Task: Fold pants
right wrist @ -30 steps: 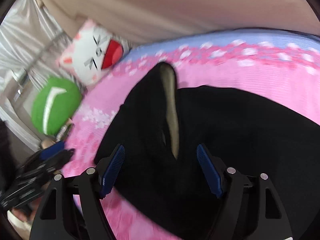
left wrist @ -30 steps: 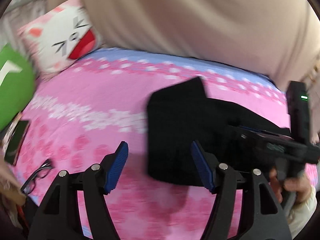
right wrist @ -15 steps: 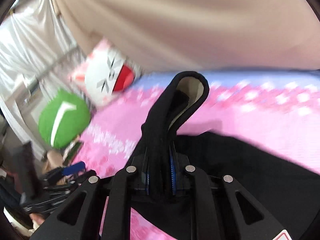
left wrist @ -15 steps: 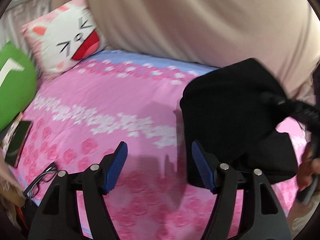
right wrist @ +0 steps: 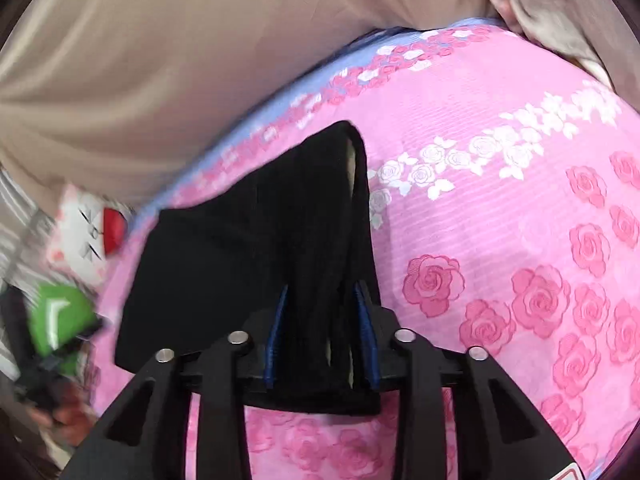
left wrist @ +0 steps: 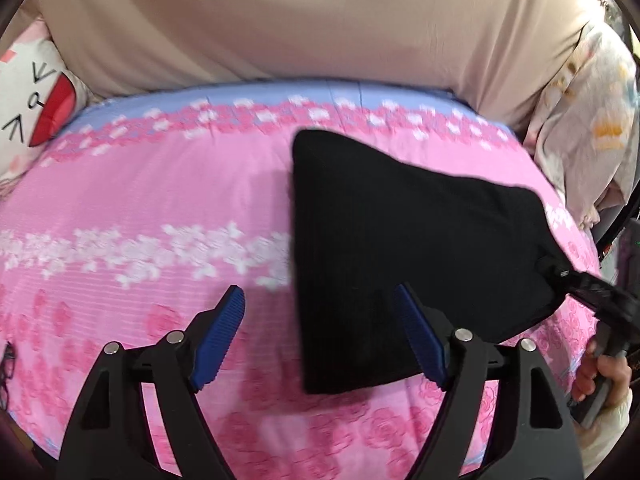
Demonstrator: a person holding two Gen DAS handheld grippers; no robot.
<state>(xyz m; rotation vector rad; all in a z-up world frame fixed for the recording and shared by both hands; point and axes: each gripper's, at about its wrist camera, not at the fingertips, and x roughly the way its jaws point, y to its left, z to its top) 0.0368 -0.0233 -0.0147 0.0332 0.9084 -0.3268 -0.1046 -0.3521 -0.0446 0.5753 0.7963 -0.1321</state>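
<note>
The black pants lie folded into a compact shape on the pink flowered bed. My left gripper is open and empty, with its right finger over the pants' near left edge. My right gripper is shut on a thick folded edge of the pants. It also shows in the left wrist view, gripping the pants' right corner. A pale lining shows inside the fold.
The pink rose bedsheet covers the bed, with a blue strip at the far edge. A beige curtain hangs behind. A cat-face pillow and a green cushion sit at the bed's head. Floral fabric hangs at the right.
The right gripper closed on the pants' folded edge, lifted it and carried it over to the right. The pants now lie folded further right. The left gripper stayed open.
</note>
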